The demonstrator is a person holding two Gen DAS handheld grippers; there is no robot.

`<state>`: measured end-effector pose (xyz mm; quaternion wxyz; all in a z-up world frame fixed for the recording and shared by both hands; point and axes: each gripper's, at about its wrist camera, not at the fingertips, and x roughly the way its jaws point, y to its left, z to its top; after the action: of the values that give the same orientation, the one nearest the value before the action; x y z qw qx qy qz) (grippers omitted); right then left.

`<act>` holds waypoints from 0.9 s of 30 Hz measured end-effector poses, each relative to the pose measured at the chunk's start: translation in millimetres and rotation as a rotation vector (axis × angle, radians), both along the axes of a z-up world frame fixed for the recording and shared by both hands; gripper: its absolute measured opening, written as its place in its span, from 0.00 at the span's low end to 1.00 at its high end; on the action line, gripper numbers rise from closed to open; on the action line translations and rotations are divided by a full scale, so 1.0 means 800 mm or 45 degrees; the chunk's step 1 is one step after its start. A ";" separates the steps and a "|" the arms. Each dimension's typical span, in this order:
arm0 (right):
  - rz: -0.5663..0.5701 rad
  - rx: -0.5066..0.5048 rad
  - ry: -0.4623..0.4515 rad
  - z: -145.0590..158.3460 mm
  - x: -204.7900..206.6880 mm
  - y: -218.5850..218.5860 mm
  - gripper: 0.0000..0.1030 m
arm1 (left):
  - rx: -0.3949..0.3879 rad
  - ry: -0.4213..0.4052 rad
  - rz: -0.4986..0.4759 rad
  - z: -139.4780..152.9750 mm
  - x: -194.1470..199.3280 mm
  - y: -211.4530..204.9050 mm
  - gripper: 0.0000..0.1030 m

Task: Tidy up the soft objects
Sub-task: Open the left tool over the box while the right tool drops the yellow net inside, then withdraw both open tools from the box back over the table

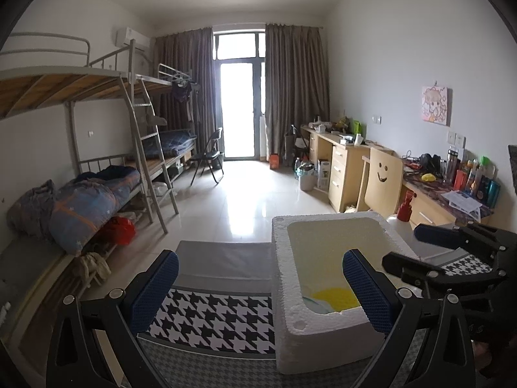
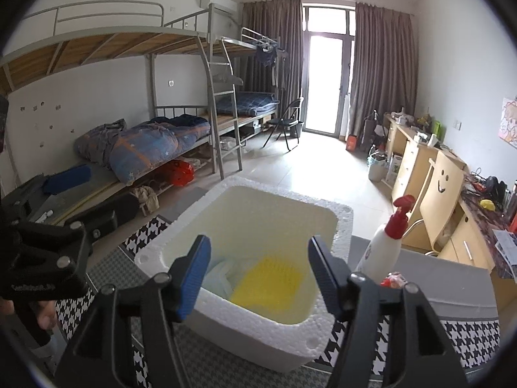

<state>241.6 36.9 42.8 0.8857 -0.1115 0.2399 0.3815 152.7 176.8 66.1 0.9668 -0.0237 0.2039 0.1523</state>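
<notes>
Both your left gripper (image 1: 260, 286) and right gripper (image 2: 258, 273) hang with jaws apart, empty. Between the right jaws, inside the foam box (image 2: 336, 320), lies a yellow textured pad (image 2: 268, 283): probably light and floppy, so pinch its edge.

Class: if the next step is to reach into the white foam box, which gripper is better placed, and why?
Probably the right gripper: open, centred over the white foam box and its yellow item. The left gripper straddles the box's wall.
</notes>
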 end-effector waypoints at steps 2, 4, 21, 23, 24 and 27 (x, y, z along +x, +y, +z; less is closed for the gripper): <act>-0.005 0.009 -0.005 0.002 -0.003 -0.003 0.66 | -0.001 -0.001 -0.006 0.001 -0.001 -0.003 0.99; -0.011 0.014 -0.008 0.004 -0.004 -0.005 0.68 | -0.006 -0.012 -0.008 0.003 -0.004 -0.005 0.99; -0.094 0.114 -0.098 0.025 -0.042 -0.050 0.95 | 0.069 -0.047 -0.037 0.015 -0.029 -0.044 0.99; -0.095 0.116 -0.104 0.025 -0.047 -0.054 0.95 | 0.068 -0.057 -0.042 0.016 -0.033 -0.048 0.99; -0.096 0.121 -0.109 0.025 -0.051 -0.057 0.95 | 0.063 -0.061 -0.049 0.016 -0.035 -0.050 0.99; -0.099 0.125 -0.127 0.027 -0.058 -0.066 0.95 | 0.057 -0.065 -0.063 0.014 -0.040 -0.056 0.99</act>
<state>195.0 -15.6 64.2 0.9151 -0.0776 0.1806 0.3522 120.6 131.8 77.6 0.9755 -0.0009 0.1760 0.1323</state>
